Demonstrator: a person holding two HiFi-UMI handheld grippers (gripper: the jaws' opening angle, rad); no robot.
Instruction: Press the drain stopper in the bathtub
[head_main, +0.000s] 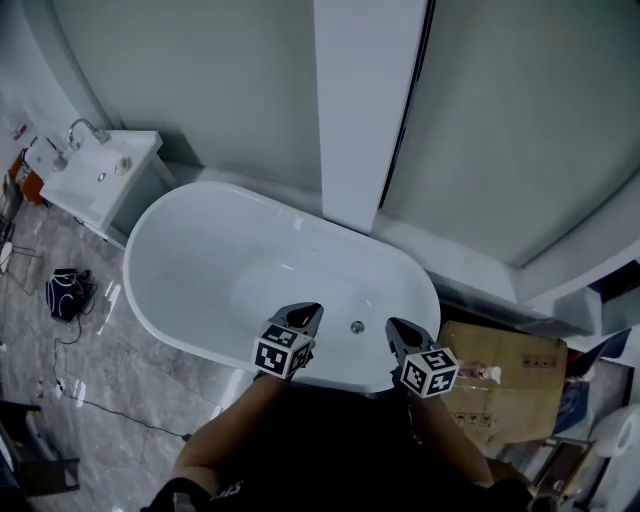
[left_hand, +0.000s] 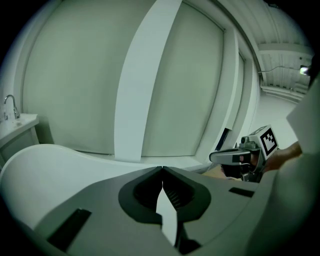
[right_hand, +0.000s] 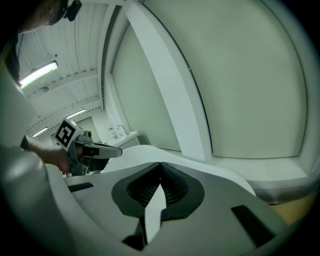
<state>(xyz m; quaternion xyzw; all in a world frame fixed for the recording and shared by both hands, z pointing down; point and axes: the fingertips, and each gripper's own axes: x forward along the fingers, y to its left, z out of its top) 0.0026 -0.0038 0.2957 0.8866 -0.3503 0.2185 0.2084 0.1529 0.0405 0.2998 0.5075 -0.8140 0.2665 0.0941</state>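
Note:
A white oval bathtub (head_main: 190, 240) lies below me in the head view. Its round metal drain stopper (head_main: 357, 326) sits on the tub floor near the front rim. My left gripper (head_main: 307, 312) hangs over the tub's near side, just left of the stopper, jaws shut with nothing in them. My right gripper (head_main: 392, 327) hovers just right of the stopper, also shut and empty. The left gripper (left_hand: 162, 169) view looks across the tub rim (left_hand: 55, 165) at the wall; the stopper is hidden there. The right gripper (right_hand: 160, 164) view shows the tub rim (right_hand: 200, 167) and the other gripper.
A white washbasin (head_main: 95, 170) with a tap stands at the far left. A cardboard box (head_main: 510, 385) lies on the floor to the right of the tub. A white pillar (head_main: 365, 110) and wall panels rise behind the tub. A dark bag (head_main: 65, 293) and cables lie on the left floor.

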